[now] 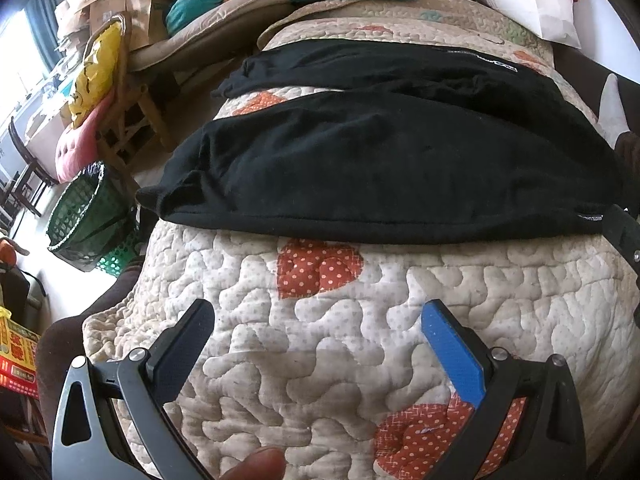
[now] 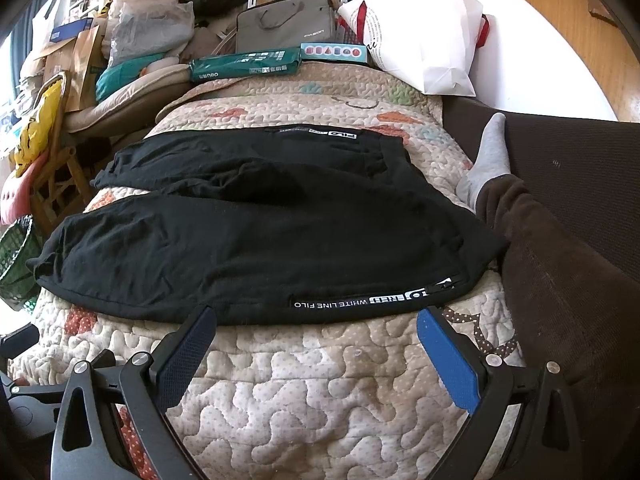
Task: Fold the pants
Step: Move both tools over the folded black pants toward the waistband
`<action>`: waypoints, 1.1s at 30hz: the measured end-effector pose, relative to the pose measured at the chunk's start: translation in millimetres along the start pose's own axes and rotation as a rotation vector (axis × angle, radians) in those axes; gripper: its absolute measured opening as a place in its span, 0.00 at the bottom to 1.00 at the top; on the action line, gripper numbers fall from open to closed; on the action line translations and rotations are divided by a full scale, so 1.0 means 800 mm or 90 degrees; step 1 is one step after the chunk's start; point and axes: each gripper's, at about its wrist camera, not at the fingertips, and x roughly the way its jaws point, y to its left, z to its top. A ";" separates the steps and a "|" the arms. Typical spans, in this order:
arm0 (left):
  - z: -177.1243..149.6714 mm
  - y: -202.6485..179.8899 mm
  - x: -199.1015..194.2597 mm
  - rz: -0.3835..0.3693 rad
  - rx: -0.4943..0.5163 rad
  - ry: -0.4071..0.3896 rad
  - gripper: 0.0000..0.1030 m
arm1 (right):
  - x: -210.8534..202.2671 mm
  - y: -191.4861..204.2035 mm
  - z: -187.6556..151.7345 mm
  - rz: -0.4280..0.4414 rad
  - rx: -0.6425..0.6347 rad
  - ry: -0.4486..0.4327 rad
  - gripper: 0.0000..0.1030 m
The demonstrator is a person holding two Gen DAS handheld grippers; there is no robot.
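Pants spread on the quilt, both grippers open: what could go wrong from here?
The pants lie with legs splayed apart, so a fold may come out uneven. The right gripper sits at the hem and could pinch the quilt too. The left gripper hangs short of the fabric, risking a one-sided lift.

Bare quilt [image 2: 320, 380] lies open in front of both my grippers up to the near edge of the black pants [image 2: 260, 248]. My leg [image 2: 560, 280] blocks the right side; boxes and bags [image 2: 248, 65] crowd the far edge.
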 end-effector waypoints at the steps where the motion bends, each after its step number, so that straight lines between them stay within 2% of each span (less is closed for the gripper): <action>1: 0.001 0.000 0.000 0.000 -0.001 0.000 1.00 | 0.000 0.000 0.000 0.000 0.000 0.000 0.99; 33: 0.003 -0.001 -0.001 0.000 -0.006 -0.012 1.00 | 0.005 0.005 -0.002 0.003 -0.008 0.009 0.99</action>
